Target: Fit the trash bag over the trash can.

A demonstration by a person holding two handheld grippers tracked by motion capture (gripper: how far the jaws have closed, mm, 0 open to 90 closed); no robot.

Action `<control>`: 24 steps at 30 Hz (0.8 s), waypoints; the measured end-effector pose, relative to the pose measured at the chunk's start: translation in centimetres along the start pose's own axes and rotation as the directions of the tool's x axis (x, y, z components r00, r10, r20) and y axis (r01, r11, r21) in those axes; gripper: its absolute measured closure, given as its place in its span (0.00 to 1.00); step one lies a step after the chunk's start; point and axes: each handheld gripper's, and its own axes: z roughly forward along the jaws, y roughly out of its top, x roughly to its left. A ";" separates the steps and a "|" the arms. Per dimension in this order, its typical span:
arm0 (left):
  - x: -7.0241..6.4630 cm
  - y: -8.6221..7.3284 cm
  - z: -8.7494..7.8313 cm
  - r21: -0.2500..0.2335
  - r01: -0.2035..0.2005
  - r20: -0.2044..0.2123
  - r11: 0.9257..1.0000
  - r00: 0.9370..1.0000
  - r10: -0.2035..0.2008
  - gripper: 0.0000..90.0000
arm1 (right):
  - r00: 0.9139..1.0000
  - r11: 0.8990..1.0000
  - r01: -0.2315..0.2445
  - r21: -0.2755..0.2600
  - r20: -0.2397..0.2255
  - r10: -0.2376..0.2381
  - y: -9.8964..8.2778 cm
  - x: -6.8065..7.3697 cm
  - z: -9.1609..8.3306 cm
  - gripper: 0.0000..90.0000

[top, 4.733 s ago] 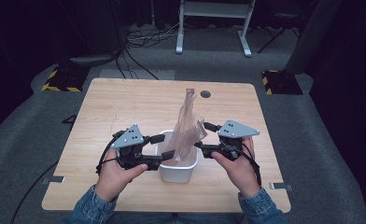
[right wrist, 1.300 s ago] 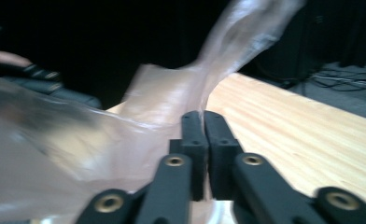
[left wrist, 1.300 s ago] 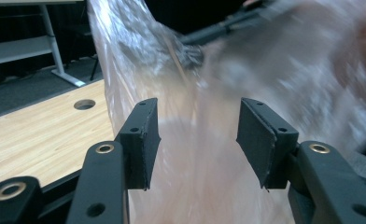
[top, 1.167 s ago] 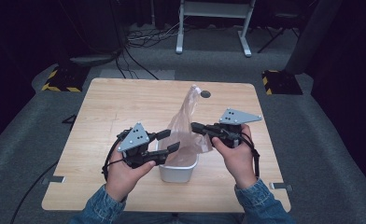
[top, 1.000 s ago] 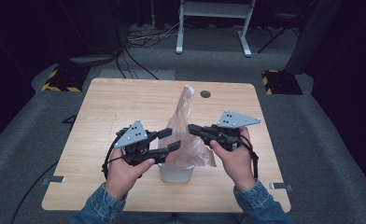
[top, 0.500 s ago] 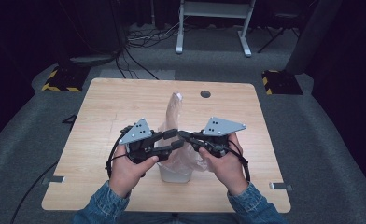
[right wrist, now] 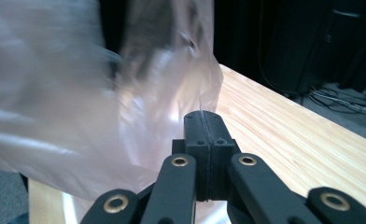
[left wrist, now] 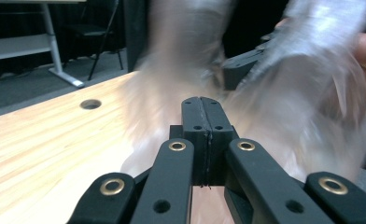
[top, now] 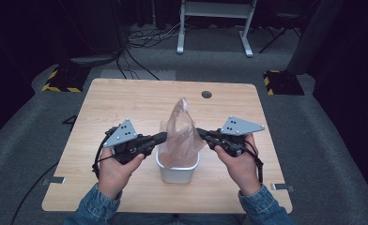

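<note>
Clear plastic bag [top: 181,136] stands loosely in the white bin [top: 177,171], edges not yet folded over its rim. Left gripper [top: 159,137] and right gripper [top: 202,133] each pinch the bag's film, jaws fully together.

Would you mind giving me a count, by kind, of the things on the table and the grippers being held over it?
Clear plastic bags: 1, standing in the bin
White bins: 1
Hand-held grippers: 2, the left gripper and the right gripper, each at one side of the bag with its jaws closed
Total: 4
</note>
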 end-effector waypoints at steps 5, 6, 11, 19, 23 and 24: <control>1.0 -0.5 -1.2 0.005 0.016 -0.035 1.000 0.999 -0.016 1.00 | 0.999 1.000 -0.026 0.008 0.023 0.026 -0.9 -0.9 -0.8 1.00; 1.1 -0.6 -1.4 0.007 0.016 -0.042 1.000 0.999 -0.015 1.00 | 0.999 1.000 -0.029 0.010 0.026 0.029 -1.0 -0.9 -0.9 1.00; 1.7 -0.8 -2.4 -0.002 0.020 -0.056 1.000 0.998 -0.020 1.00 | 0.999 0.999 -0.037 0.003 0.028 0.037 -1.3 -1.2 -1.4 1.00; 1.4 -0.5 -0.9 -0.040 0.070 -0.012 0.997 0.997 -0.071 0.55 | 1.000 0.999 -0.019 -0.038 -0.012 0.018 -0.2 -0.6 -0.2 0.68; 0.9 0.0 -0.2 -0.048 0.088 0.022 0.995 0.996 -0.087 0.52 | 0.999 1.000 0.015 -0.009 -0.043 -0.016 0.6 -0.1 0.7 0.83; 0.8 0.2 0.0 -0.051 0.086 0.029 0.995 0.996 -0.085 0.51 | 0.999 1.000 0.029 -0.004 -0.046 -0.029 0.7 0.3 1.0 0.87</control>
